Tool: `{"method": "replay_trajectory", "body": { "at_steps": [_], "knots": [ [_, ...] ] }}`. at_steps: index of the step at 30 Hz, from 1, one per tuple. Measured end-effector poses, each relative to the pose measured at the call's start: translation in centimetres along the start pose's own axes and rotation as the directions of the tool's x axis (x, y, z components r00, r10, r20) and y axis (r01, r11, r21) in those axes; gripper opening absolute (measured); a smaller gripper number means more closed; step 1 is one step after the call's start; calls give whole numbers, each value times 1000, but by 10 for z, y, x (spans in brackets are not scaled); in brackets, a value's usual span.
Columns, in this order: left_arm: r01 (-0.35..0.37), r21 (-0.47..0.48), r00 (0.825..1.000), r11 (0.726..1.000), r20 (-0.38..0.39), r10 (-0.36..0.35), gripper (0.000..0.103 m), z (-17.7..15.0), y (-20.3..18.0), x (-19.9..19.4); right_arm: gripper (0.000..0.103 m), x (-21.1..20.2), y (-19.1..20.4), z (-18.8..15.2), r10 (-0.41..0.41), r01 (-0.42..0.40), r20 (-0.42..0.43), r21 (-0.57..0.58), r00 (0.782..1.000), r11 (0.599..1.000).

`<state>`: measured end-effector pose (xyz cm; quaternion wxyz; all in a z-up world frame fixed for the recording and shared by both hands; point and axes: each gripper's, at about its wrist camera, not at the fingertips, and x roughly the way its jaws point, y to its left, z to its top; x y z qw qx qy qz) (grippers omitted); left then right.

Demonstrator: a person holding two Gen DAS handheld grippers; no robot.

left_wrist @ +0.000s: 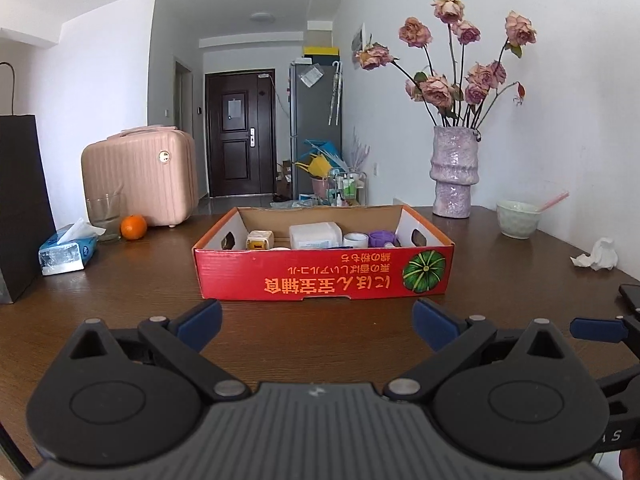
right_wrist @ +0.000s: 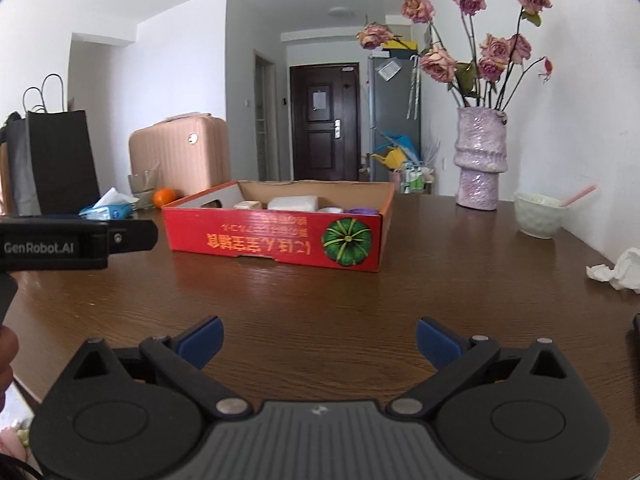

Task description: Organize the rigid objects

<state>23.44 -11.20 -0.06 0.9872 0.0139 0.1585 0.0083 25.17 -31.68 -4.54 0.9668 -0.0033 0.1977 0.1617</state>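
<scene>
Both sets of jaws are seen spread wide, with nothing between them but bare wood. The left gripper (left_wrist: pixel 316 322) is held low over the desk (left_wrist: pixel 132 292), pointed straight at the long red face of the box (left_wrist: pixel 324 270). The right gripper (right_wrist: pixel 318 340) is held beside it, a little further back, facing the same box from an angle.

The task's things are found inside that shallow cardboard box, near the middle of the desk: a small cream block (left_wrist: pixel 260 239), a white plastic container (left_wrist: pixel 315 235), a roll of white tape (left_wrist: pixel 356 239) and a purple round piece (left_wrist: pixel 382 238). All are judged light and stiff; the smooth plastic may be slippery, so a grip across flat opposite sides would be the safer choice, and the roll would best be taken across its rim. The box walls are low, but they are thin card and could be nudged, so entry from above is advised.

Open room is plentiful in front of the box. To the right, a vase (left_wrist: pixel 455 172) of dried roses and a pale bowl (left_wrist: pixel 518 218) are set well apart near the wall, both judged fragile. To the left, a glass (left_wrist: pixel 103 216), an orange (left_wrist: pixel 133 227) and a tissue pack (left_wrist: pixel 68 250) are kept clear of the path.
</scene>
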Motion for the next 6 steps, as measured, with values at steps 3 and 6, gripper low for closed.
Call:
{"method": "replay_trajectory", "body": {
  "at_steps": [3, 6],
  "knots": [
    [-7, 7, 1000, 1000, 19, 7, 103, -1, 6, -4, 103, 1, 1, -1, -22, 22, 14, 4, 1000, 1000],
    [-7, -1, 1000, 1000, 31, 7, 103, -2, 11, -8, 103, 3, 2, 1, -27, 27, 15, 8, 1000, 1000]
  ]
}}
